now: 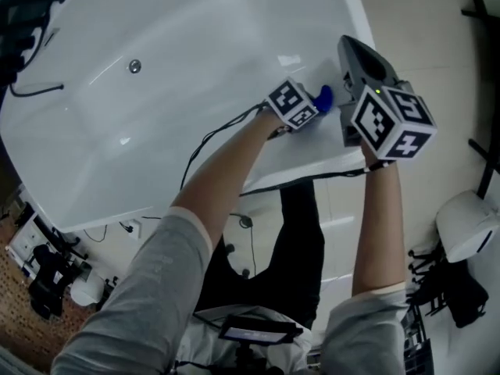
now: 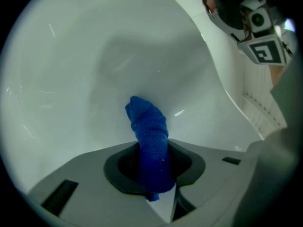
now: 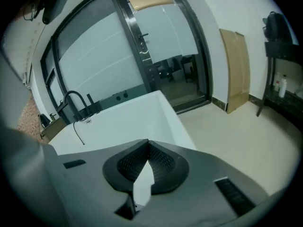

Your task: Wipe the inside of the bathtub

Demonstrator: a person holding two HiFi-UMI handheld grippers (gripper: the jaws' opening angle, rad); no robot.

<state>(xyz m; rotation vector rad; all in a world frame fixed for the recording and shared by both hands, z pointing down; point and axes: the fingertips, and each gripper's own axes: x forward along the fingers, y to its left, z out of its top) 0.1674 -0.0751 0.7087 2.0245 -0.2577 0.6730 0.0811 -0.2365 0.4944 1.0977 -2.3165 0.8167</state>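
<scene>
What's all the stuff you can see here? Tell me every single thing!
bathtub: one, white, in front of the person
drain: one, silver, on the tub floor
cloth: one, blue, down inside the tub
tap: one, black, at the tub's far end
glass doors: one set, dark-framed, behind the tub
board: one, tan, leaning on the wall
left gripper: one, grey, shut on the cloth
right gripper: one, grey, shut and empty, near the tub's rim
</scene>
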